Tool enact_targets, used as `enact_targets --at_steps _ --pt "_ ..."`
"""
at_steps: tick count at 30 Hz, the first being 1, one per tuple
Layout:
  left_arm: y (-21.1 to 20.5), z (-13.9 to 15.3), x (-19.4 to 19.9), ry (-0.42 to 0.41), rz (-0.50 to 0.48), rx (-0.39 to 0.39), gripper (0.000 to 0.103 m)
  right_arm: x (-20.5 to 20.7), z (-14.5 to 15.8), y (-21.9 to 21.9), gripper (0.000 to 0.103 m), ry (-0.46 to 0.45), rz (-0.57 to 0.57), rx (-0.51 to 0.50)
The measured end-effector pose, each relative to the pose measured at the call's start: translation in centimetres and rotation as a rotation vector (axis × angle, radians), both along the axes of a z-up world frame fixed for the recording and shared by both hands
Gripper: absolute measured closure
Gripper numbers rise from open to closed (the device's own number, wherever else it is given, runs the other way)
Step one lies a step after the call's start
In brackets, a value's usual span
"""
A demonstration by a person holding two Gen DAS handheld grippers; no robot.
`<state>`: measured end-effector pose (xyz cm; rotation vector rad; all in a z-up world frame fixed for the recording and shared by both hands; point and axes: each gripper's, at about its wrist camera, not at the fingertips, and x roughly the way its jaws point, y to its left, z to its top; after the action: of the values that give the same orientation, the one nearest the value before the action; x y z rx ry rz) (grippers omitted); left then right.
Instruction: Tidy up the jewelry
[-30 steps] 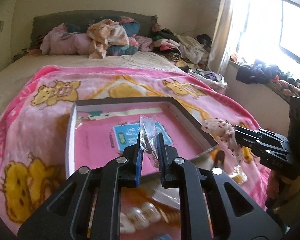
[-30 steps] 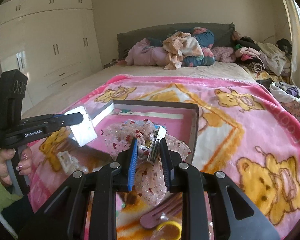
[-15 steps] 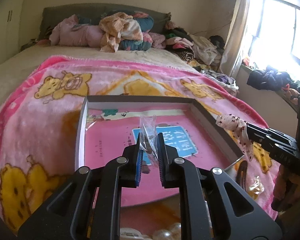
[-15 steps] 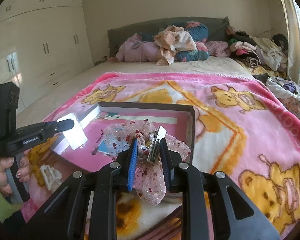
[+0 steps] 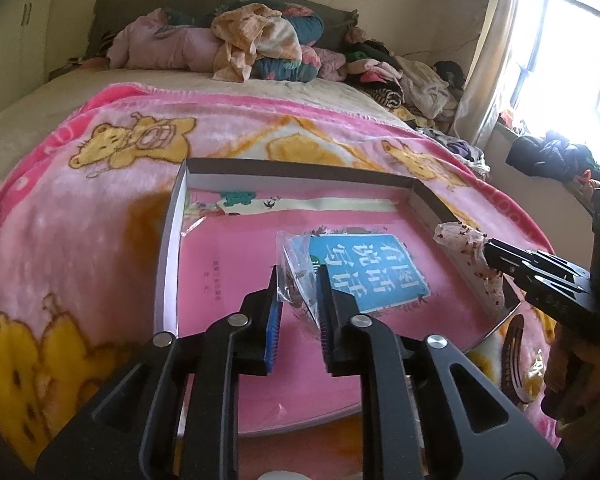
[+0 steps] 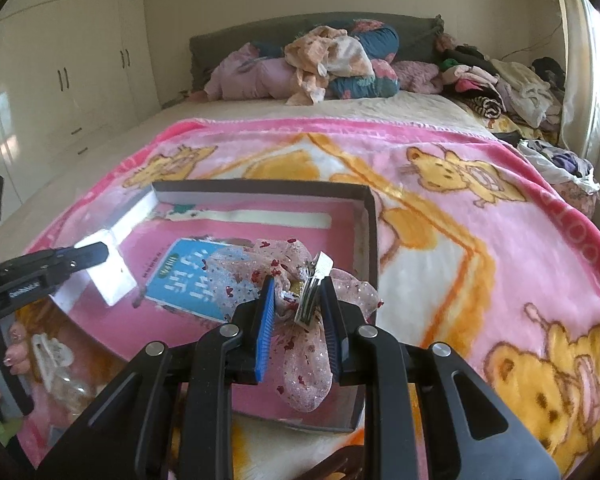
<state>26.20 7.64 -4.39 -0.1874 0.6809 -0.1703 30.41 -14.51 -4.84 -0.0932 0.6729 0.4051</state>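
The left gripper (image 5: 298, 300) is over the middle of the shallow box (image 5: 300, 170), and its jaws are opening around a small clear plastic bag (image 5: 296, 264) with a little dark piece of jewelry inside. The bag stands between the pads, and the right-hand pad looks to have come away from it, so I take this to be the release into the box. The bag is light, thin and slippery; it will crumple and slide, and is best taken by its flat upper part, above the contents.

The right gripper (image 6: 298, 306) holds a sheer pink bow hair clip (image 6: 300, 280) above the box's near right corner, jaws nearly closed on the metal clip bar (image 6: 314, 292). The fabric is soft and floppy and droops below the fingers, so the stiff bar is the sound place to grip; the cloth alone would slip and bunch.

The box lies on a pink bear blanket (image 6: 500, 240) on the bed. Inside it shows only a pink sheet with a blue printed label (image 5: 368, 272); I see no jewelry in it yet.

By the box's near left corner lie a white claw clip (image 6: 50, 352) and a clear packet, and a brown hair clip (image 5: 514, 340) at the near right corner
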Motion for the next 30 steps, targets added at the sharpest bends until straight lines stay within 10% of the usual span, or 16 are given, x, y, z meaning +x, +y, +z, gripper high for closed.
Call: enact_targets --at_steps 10,18,30 --pt "0.5 0.0 -0.5 -0.010 0.018 0.018 0.067 0.3 -0.8 0.6 0.071 0.008 -0.003 0.002" --pt "0.8 0.8 -1.5 -0.043 0.022 0.004 0.039 -0.8 0.0 0.1 0.031 -0.048 -0.013 0.022" --pt "1.1 2.7 -4.1 -0.109 0.083 0.006 0.012 -3.9 1.9 -1.1 0.012 -0.133 -0.014 0.065"
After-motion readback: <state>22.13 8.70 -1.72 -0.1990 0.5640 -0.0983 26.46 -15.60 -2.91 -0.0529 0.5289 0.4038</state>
